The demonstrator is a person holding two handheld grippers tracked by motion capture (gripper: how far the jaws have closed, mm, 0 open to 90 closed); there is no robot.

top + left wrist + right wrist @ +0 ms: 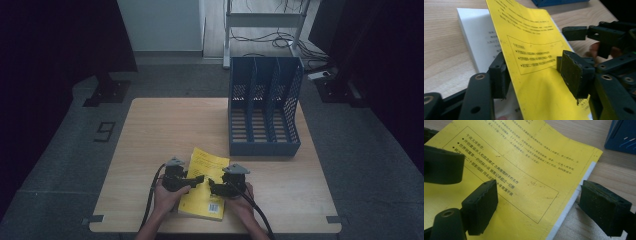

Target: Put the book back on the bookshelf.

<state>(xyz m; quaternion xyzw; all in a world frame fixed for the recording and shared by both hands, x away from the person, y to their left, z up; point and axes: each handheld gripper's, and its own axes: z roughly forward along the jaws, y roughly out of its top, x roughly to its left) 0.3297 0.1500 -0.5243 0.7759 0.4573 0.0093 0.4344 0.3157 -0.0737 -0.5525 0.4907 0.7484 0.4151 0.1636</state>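
Observation:
A yellow paperback book (210, 162) lies near the table's front edge, with both hand-held grippers over it. Seen from the left gripper view, its yellow cover (531, 37) is lifted off the white first page (477, 37) and slants up between the jaws of my left gripper (535, 75). The jaws stand wide and do not pinch the cover. My right gripper (541, 207) is open and straddles the book's right edge. One pad hangs over the cover (519, 157), the other over bare wood. From above, the left gripper (197, 180) and right gripper (214, 186) nearly meet.
A blue three-slot file rack (264, 107) stands upright at the back right of the wooden table (170, 125); a corner of the rack (622, 135) appears in the right gripper view. Cables trail from both grippers toward the front edge.

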